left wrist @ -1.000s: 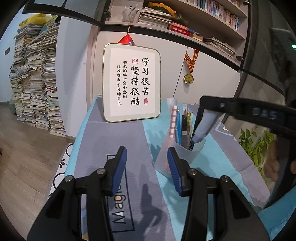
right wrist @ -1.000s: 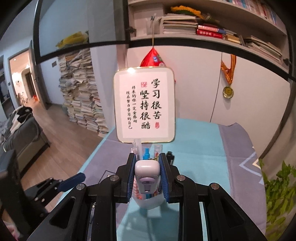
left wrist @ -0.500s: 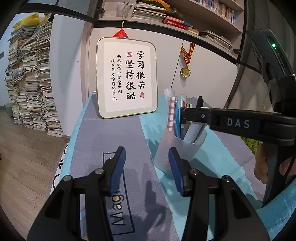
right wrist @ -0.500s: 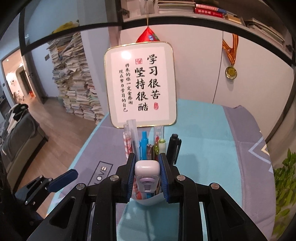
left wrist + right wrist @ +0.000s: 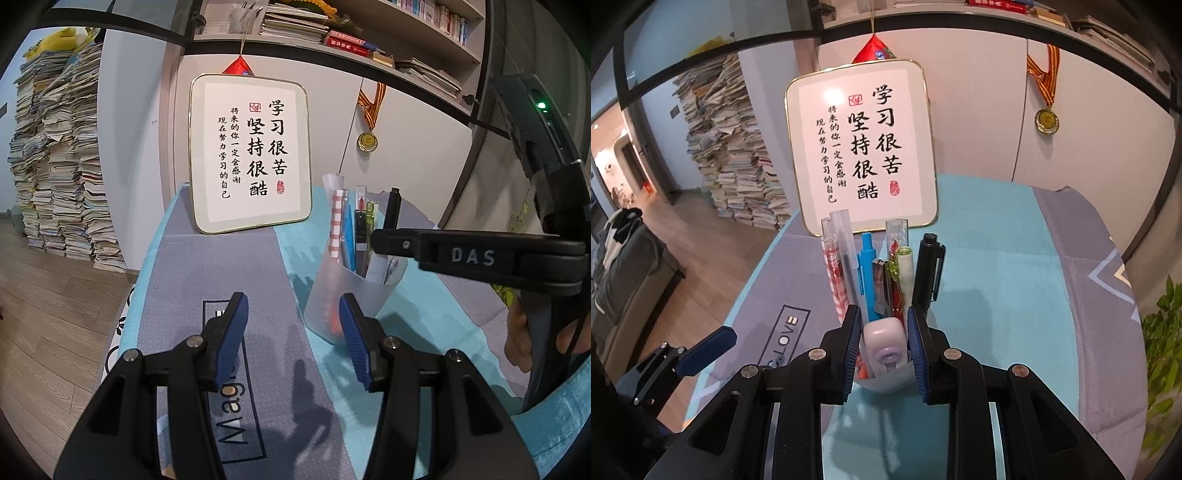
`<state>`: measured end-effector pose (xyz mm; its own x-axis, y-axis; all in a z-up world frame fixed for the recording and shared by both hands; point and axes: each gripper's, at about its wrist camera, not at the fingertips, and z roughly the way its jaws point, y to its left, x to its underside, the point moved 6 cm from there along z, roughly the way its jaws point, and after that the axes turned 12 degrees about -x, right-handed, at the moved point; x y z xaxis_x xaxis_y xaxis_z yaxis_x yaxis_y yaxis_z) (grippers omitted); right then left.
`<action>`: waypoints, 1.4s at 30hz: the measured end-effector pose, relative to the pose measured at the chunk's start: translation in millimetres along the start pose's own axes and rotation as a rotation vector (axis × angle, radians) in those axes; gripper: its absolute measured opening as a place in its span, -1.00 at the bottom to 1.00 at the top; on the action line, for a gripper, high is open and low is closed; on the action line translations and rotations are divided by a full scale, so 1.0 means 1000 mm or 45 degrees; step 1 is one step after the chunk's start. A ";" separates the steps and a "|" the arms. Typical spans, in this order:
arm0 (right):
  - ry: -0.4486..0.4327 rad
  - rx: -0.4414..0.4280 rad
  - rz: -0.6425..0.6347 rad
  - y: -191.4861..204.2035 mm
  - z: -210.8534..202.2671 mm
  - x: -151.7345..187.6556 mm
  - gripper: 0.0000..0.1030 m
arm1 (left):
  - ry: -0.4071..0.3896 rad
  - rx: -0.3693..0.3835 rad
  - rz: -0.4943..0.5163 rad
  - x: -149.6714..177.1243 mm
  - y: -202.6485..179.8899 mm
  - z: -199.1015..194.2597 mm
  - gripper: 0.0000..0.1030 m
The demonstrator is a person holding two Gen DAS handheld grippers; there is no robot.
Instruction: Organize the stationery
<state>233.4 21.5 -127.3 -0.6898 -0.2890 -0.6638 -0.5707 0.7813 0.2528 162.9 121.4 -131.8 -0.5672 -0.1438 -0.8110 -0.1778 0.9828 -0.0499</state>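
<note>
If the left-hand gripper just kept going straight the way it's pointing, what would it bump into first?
Most likely the grey mat on the table: the open left gripper angles down at bare cloth. The frosted pen cup sits just by its right finger; depth is hard to judge, so it might graze that.

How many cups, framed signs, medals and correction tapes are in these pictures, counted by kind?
Translucent frosted plastic cup: 1
Gold-framed white calligraphy sign: 1
Round gold medal on striped ribbon: 1
White and lilac correction tape: 1
Total: 4

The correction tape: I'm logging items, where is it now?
In the right wrist view, the correction tape sits clamped in the right tool, low centre, over the pen cup.
</note>
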 end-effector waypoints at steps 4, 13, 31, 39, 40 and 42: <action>-0.041 0.002 0.025 -0.006 -0.012 0.001 -0.48 | -0.003 0.003 0.010 0.000 -0.004 -0.003 -0.02; -0.126 0.008 0.026 -0.008 -0.034 0.007 -0.48 | -0.026 0.012 0.037 -0.001 -0.017 -0.015 0.15; -0.263 0.094 0.030 -0.006 -0.110 0.033 -0.25 | -0.125 -0.012 0.111 -0.011 -0.048 -0.066 0.38; -0.436 0.207 -0.054 0.018 -0.183 0.044 0.10 | -0.231 -0.013 0.106 -0.020 -0.067 -0.118 0.57; -0.453 0.212 -0.059 0.020 -0.192 0.046 0.12 | -0.240 -0.015 0.107 -0.021 -0.071 -0.124 0.60; -0.484 0.228 -0.065 0.023 -0.209 0.050 0.12 | -0.273 -0.016 0.106 -0.024 -0.078 -0.141 0.61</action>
<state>92.5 -90.9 -7.9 -0.4301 -0.1314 -0.8932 -0.4905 0.8646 0.1091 76.8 32.2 -25.6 -0.3963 -0.0332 -0.9175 -0.1483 0.9885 0.0283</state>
